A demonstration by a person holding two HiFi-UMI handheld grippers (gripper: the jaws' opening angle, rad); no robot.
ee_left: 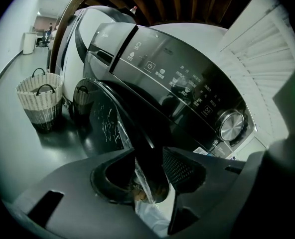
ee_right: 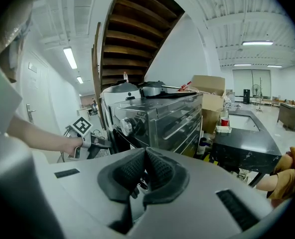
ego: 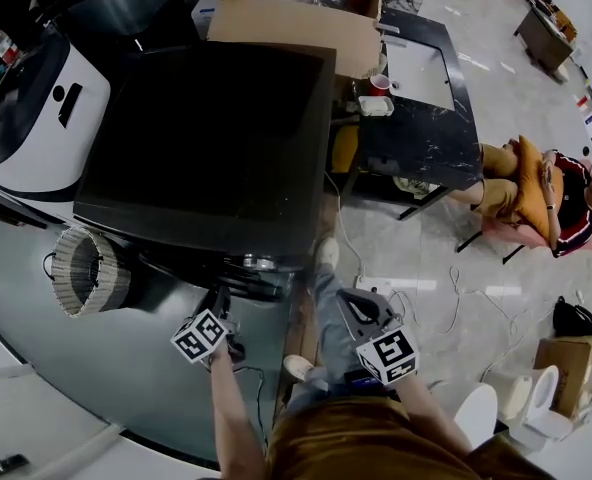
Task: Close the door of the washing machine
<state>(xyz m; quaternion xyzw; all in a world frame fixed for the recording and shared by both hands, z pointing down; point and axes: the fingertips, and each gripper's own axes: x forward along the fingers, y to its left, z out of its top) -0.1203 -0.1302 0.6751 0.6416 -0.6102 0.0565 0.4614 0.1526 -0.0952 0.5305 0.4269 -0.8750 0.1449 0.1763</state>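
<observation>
The black washing machine [ego: 206, 138] fills the middle of the head view, seen from above. Its door [ee_left: 112, 113] stands out from the front, below the control panel and silver knob [ee_left: 232, 126]. My left gripper [ego: 221, 300] is at the machine's front edge. In the left gripper view the door's dark rim, with plastic film on it, runs between the jaws of this gripper [ee_left: 147, 176], which is shut on it. My right gripper [ego: 361, 313] hangs to the right of the machine, apart from it. Its pads [ee_right: 160, 171] meet with nothing between them. The right gripper view also shows the left gripper [ee_right: 100, 142] at the door.
A wicker basket [ego: 86, 268] stands on the floor left of the door. A white machine [ego: 36, 118] is further left. Right of the washer are a cardboard box [ego: 296, 23], a black table [ego: 421, 98] with a red cup [ego: 379, 83], floor cables, and a seated person [ego: 536, 193].
</observation>
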